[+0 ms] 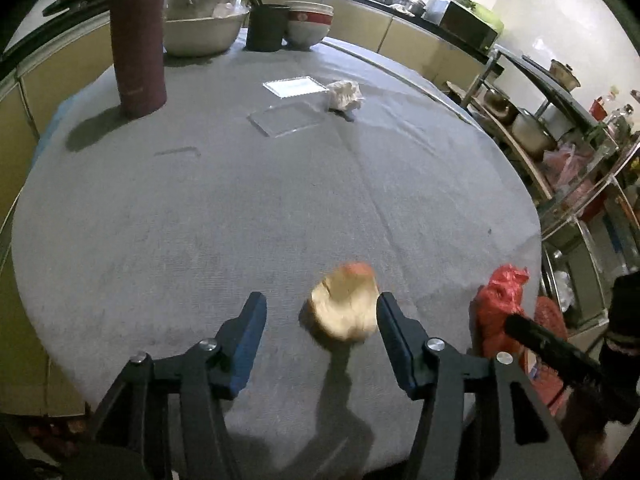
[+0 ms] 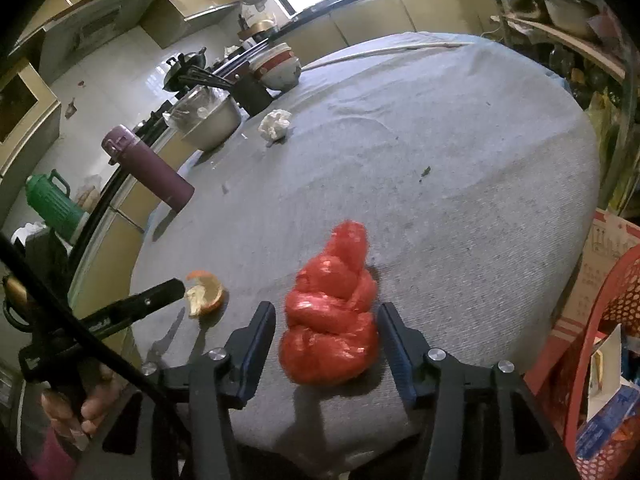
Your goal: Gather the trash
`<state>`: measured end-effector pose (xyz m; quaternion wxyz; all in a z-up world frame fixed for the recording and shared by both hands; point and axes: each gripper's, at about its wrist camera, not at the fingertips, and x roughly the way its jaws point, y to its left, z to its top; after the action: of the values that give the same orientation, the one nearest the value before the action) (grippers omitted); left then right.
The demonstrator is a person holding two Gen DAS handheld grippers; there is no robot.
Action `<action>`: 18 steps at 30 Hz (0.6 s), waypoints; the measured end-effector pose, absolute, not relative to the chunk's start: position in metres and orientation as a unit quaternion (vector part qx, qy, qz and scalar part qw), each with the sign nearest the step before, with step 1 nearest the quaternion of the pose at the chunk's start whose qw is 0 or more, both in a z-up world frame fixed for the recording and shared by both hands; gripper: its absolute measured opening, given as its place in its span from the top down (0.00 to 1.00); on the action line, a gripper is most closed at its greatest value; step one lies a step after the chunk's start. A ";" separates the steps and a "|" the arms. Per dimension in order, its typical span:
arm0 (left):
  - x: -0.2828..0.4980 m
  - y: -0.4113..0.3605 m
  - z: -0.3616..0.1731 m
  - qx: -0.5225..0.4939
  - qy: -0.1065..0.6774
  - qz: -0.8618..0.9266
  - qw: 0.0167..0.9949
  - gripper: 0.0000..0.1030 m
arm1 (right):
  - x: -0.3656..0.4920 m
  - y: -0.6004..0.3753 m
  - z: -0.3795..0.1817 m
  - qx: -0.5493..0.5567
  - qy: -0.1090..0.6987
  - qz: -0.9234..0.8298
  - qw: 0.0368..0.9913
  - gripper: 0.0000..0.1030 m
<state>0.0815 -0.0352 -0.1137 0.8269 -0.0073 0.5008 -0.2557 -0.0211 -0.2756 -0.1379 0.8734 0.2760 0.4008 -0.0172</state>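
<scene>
A: Left tool (image 1: 320,312) state?
B: Spread. Orange peel (image 1: 344,308) sits between its fingers, close to the right one; blurred, so contact is unclear. Peel is near the desk (image 1: 200,220) near edge.
A: Right tool (image 2: 328,324)?
B: Also spread, straddling the red plastic bag (image 2: 332,320), pads not pressing it. Bag lies at the near edge too.
A: Other trash?
B: Crumpled white paper (image 2: 274,124) toward the far edge, near the metal bowl (image 2: 212,120).
</scene>
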 end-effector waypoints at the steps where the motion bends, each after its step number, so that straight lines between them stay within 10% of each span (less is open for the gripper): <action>1: 0.080 -0.035 -0.115 -0.004 0.499 -0.260 0.827 0.42 | -0.022 -0.276 -0.137 0.275 0.401 -0.018 0.874 0.42; 18: 0.094 -0.070 -0.137 0.049 0.485 -0.284 0.825 0.47 | -0.023 -0.267 -0.143 0.269 0.409 -0.002 0.872 0.50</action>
<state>0.0944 -0.0704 -0.1371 0.8255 0.0490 0.4853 -0.2841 -0.0226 -0.2668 -0.1431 0.8718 0.2690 0.4094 -0.0025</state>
